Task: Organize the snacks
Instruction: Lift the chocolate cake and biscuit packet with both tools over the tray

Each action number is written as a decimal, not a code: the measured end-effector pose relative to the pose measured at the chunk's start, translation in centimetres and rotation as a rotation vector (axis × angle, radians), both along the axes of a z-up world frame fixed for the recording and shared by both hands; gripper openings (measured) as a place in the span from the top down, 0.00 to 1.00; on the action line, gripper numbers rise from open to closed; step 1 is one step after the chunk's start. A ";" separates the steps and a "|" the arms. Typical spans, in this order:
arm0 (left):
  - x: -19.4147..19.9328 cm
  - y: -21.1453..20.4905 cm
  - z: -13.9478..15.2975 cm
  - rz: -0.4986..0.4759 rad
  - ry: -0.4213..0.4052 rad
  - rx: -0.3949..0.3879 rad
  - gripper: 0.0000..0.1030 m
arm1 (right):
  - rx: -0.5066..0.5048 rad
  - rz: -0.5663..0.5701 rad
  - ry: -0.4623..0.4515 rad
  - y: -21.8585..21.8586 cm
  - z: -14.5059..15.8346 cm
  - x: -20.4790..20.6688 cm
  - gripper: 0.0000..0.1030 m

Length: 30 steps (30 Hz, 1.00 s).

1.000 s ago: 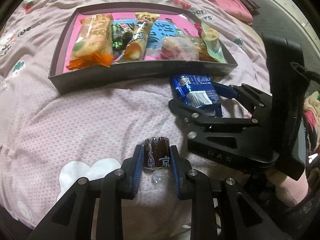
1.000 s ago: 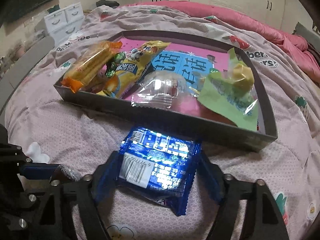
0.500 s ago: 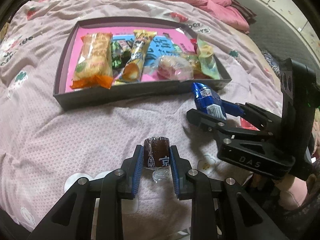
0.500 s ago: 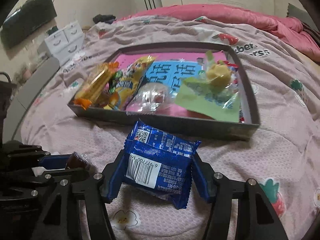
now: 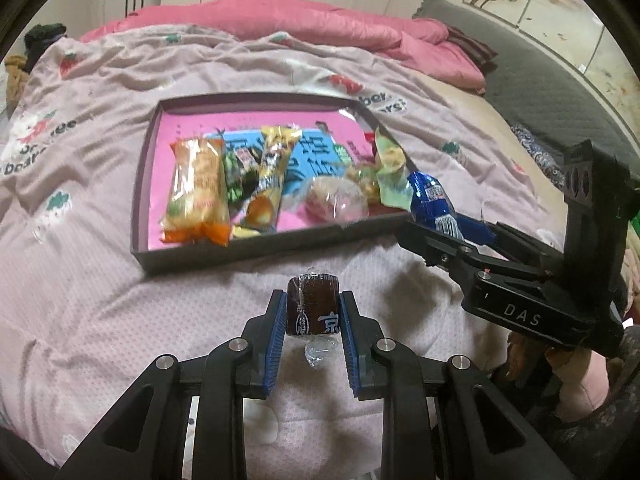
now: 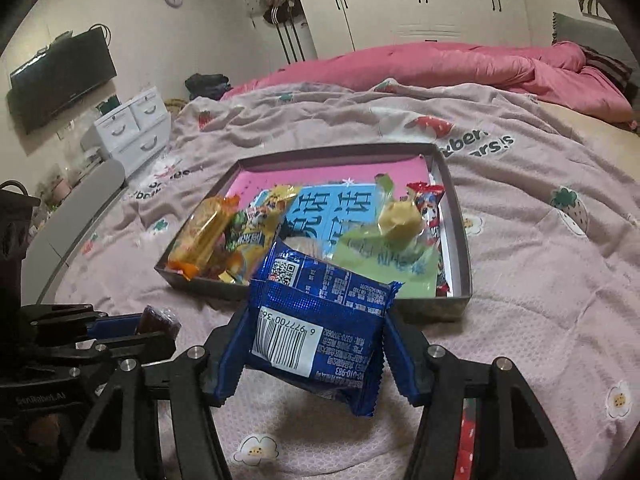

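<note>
- Left wrist view: the left hand-held gripper [image 5: 313, 316] pinches a small brown wrapped sweet [image 5: 313, 307] between its blue pads [image 5: 277, 332], the twisted clear end of the wrapper hanging below it.
- The sweet is up off the bed [image 5: 100, 312], just in front of the near wall of the tray [image 5: 256, 250].
- The tray lies on the pink-grey bedspread and holds several snacks: an orange pack [image 5: 198, 194] at the left, a yellow pack [image 5: 270, 180] beside it, a round clear-wrapped piece [image 5: 336, 202] and a green-wrapped one [image 5: 390, 172] toward the right.
- At the right, the right hand-held gripper [image 5: 444, 220] holds a blue pack [image 5: 432, 200] just over the tray's near right corner.
- Right wrist view: the right hand-held gripper [image 6: 316, 344] clamps the blue pack [image 6: 316, 320] by its two side edges, barcode facing the camera; its jaws have just been closing on it.
- The pack hangs clear of the bed [image 6: 540, 300], in front of the tray's [image 6: 460, 240] near wall and partly hiding it.
- Inside the tray the orange pack [image 6: 204, 236], the yellow pack [image 6: 260, 228] and the green-wrapped snack [image 6: 396, 236] lie on a pink and blue printed sheet [image 6: 332, 208].
- At lower left the left hand-held gripper [image 6: 132, 326] shows from the side with the brown sweet [image 6: 158, 318] at its tip.
- A folded pink quilt [image 6: 440, 64] lies across the far side of the bed.
</note>
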<state>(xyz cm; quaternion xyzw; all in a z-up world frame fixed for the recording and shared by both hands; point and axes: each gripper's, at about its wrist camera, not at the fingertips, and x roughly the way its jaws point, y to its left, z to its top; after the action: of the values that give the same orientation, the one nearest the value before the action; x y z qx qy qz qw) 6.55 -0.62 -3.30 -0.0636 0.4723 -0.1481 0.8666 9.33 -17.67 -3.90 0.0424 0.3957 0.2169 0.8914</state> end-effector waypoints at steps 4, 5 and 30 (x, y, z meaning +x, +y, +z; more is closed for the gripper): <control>0.5 0.2 0.4 0.017 -0.017 0.001 0.74 | 0.005 -0.008 -0.014 -0.3 0.4 0.2 0.41; 0.8 0.2 0.5 0.021 -0.020 0.004 0.74 | 0.009 -0.010 -0.020 -0.4 0.5 0.3 0.41; 4.8 -0.2 1.9 0.075 -0.070 0.013 0.74 | 0.057 -0.103 -0.106 -3.8 2.8 2.4 0.41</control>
<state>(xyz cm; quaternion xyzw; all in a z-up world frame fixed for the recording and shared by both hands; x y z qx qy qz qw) 11.32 -0.80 -1.40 -0.0702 0.4401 -0.1146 0.8878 11.72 -21.44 -1.12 0.0765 0.3388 0.1841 0.9195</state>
